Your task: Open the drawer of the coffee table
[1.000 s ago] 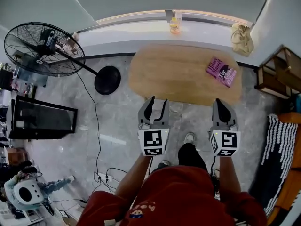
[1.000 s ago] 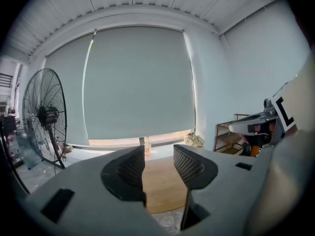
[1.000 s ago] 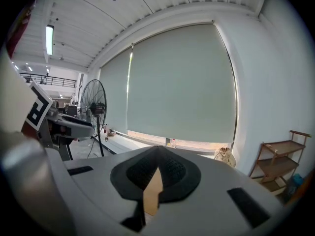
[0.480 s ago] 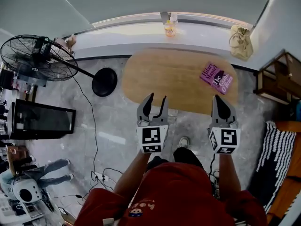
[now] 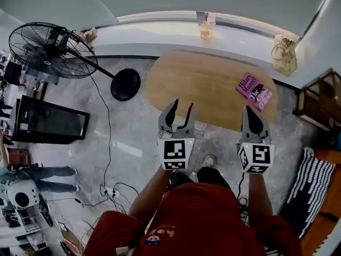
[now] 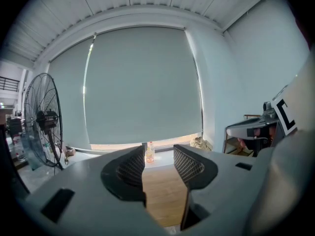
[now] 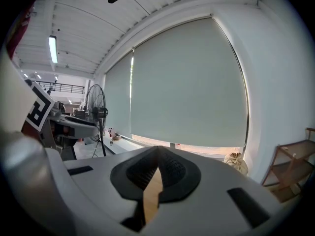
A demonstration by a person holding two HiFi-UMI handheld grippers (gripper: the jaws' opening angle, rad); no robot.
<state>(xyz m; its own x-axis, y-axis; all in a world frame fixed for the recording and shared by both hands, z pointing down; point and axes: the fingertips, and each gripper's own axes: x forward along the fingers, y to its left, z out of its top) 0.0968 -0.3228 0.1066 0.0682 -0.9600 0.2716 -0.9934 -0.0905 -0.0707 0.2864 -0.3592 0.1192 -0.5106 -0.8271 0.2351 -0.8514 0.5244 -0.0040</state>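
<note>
I see a grey marble floor (image 5: 128, 137) with a black cable (image 5: 110, 143) trailing across it, a standing fan (image 5: 53, 49) at left, a wooden shelf (image 7: 290, 171) at right, and a drawn blind (image 6: 142, 87) leaking daylight above the white sill (image 5: 160, 33).

The head view looks steeply down from above onto the oval light-wood coffee table (image 5: 208, 87), with the white window sill (image 5: 154, 34) at the far edge. Each gripper view rides low and close behind its own jaws and faces almost level toward that far sill. All three views share the black standing fan (image 5: 53, 49) on the left. The head and left gripper views also share the small orange-filled bottle (image 5: 205, 32).
</note>
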